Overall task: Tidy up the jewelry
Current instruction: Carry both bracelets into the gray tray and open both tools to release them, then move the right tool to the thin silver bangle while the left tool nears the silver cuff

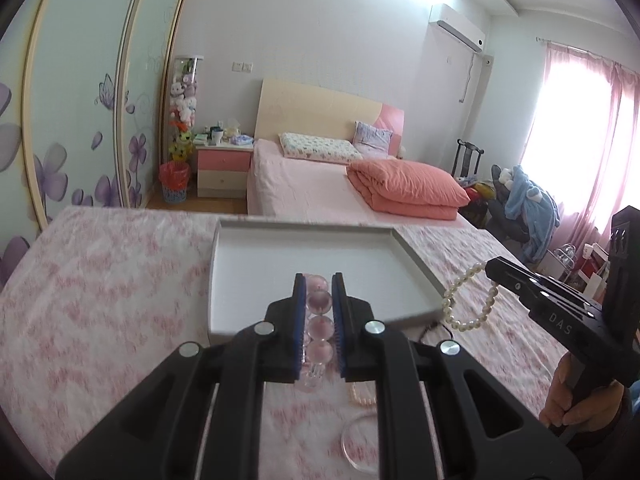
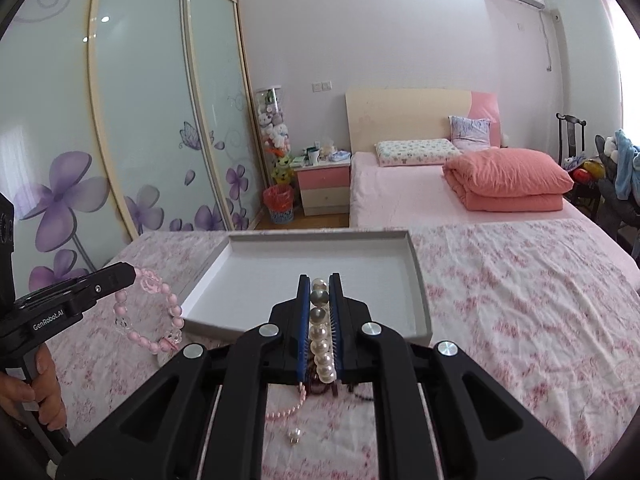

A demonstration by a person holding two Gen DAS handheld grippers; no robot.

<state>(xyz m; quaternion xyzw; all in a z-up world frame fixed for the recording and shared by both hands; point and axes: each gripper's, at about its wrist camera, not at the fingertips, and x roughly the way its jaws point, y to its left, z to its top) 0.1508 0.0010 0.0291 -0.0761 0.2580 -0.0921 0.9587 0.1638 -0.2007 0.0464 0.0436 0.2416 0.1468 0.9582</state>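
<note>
A shallow white tray [image 2: 416,276] lies on a counter covered with a pink floral cloth [image 2: 520,300], its far rim close to the cloth's back edge. The tray floor is bare and broad, with low walls on all four sides. To the right of the tray the cloth runs wide and unoccupied. Beyond the counter's far edge stands a bed [image 2: 400,184] with a folded coral quilt [image 2: 508,180].

The left tool [image 1: 319,294] is held level, pointing forward over the tray's near rim. Its blue-padded fingers are pressed together on a pink bead bracelet [image 1: 319,304], which in the right wrist view hangs as a loop [image 2: 148,316] just left of the tray's near-left corner. A hand [image 2: 36,384] grips the handle below it.

The right tool [image 2: 320,300] also points forward over the tray's near edge, pinching a pearl bracelet [image 2: 320,336] between its pads. In the left wrist view that loop of pearls [image 1: 468,300] dangles beside the tray's near-right corner, above the cloth. The right hand [image 1: 576,396] grips its handle low at the frame's right edge.

On the cloth in front of the tray, under the tools, lie more pieces: a thin pink bead strand [image 2: 288,408] ending in a small pearl, a dark cord [image 2: 360,396], a clear bangle [image 1: 360,440] and a pale gold-toned bracelet [image 1: 362,398]. Sliding wardrobe doors with purple flowers [image 2: 60,200] close off the left side of the room.
</note>
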